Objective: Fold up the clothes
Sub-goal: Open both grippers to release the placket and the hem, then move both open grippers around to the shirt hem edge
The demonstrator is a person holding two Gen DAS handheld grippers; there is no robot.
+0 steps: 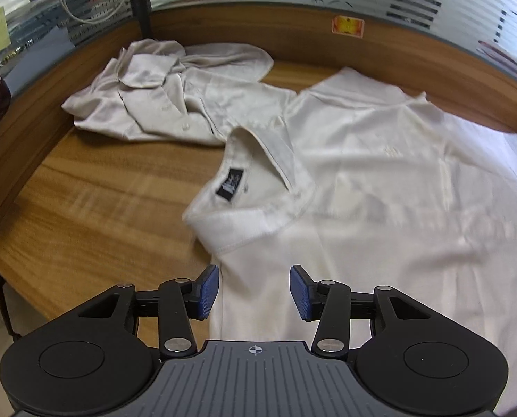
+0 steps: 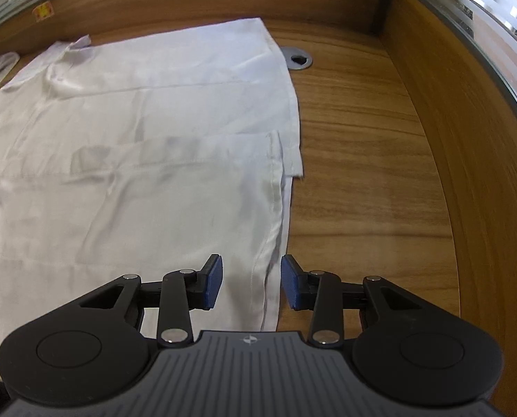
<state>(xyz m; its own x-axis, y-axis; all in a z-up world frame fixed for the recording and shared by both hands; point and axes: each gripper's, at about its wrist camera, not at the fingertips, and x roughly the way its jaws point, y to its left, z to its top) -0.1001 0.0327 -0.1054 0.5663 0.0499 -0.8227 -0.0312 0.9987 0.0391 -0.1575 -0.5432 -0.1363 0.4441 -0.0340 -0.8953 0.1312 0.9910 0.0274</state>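
- A white shirt is being shown lying flat on the wooden worktop, collar toward the left gripper.
- The left gripper's jaws are being held apart above the shirt, nothing clamped.
- The right gripper is being held over the shirt's side edge, jaws apart and empty.
- A second, crumpled shirt is lying beyond the collar.

No text can be read with certainty. A dark neck label inside the collar of the white polo shirt, mid-frame, carries pale blurred marks. An orange sticker on the wooden partition, upper right, is illegible.
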